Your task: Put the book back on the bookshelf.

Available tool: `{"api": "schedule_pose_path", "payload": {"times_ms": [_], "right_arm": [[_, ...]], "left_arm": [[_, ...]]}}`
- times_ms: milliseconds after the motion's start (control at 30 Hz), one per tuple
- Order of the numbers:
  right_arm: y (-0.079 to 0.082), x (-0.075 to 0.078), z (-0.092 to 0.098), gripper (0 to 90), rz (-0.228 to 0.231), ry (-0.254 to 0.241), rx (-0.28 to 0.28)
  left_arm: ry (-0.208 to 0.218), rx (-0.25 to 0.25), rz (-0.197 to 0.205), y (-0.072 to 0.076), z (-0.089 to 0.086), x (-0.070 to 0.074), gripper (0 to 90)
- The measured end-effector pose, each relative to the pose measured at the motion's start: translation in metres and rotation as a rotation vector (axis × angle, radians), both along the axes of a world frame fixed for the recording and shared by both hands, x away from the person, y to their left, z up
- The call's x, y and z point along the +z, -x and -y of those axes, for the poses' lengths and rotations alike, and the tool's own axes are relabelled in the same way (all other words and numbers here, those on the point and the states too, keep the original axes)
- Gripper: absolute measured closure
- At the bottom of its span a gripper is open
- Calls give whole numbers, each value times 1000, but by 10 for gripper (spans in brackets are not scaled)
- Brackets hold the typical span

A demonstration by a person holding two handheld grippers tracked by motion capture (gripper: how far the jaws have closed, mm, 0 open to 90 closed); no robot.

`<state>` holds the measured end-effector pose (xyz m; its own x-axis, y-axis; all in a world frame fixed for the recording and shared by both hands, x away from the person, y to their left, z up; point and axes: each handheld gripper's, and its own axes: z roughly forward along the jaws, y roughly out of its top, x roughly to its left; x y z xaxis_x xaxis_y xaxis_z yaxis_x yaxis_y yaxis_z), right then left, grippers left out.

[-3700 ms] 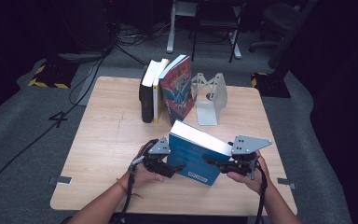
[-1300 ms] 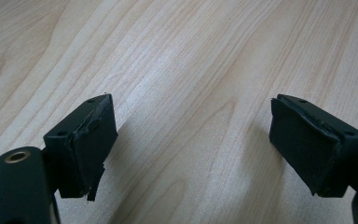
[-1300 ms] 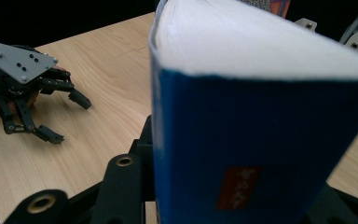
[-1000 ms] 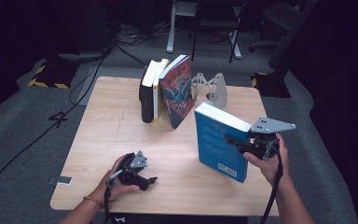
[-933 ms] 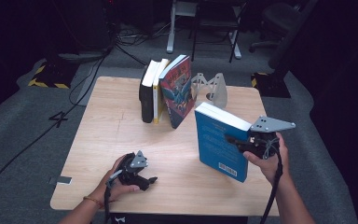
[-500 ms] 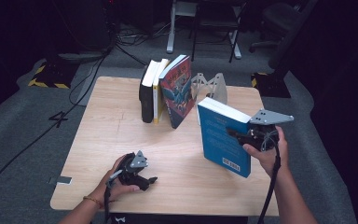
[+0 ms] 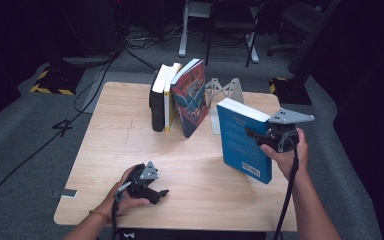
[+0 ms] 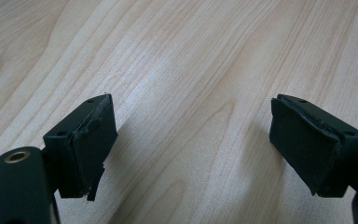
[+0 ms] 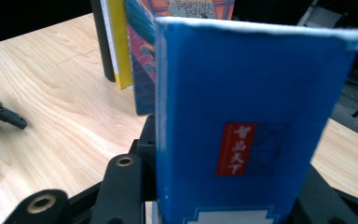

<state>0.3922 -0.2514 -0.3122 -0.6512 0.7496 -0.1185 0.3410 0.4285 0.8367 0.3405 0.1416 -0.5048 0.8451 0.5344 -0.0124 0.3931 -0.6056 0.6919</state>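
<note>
We see the blue book [image 7: 242, 140] standing upright, long axis vertical, clamped by our right gripper [image 7: 260, 137]; our left gripper [image 8: 191, 144] gapes empty.

Light wood table [image 7: 130, 130] on grey carpet [image 7: 25, 150]. Dark room; cables [image 7: 105, 60], apparently chair legs [image 7: 230, 40] behind.

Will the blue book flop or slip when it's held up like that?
Probably not floppy: the blue book keeps a flat, straight shape while the right gripper clamps it upright. Its cover looks smooth, so it might slip. Set down on its narrow edge alone, it could tip.
</note>
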Motion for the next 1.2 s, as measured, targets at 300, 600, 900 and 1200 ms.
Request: {"api": "schedule_pose_path", "payload": {"times_ms": [300,600,900,1200], "right_arm": [[-19,-1,-6,610,8,-18,-47],[-39,3,-14,610,14,-26,-76],[-58,6,-22,610,24,-25,-103],[-75,9,-27,610,28,-51,-144]], "left_arm": [[0,-11,-1,0,0,0,155],[-1,-13,-2,0,0,0,155],[-1,-13,-2,0,0,0,155],[-1,-14,-2,0,0,0,155]]}}
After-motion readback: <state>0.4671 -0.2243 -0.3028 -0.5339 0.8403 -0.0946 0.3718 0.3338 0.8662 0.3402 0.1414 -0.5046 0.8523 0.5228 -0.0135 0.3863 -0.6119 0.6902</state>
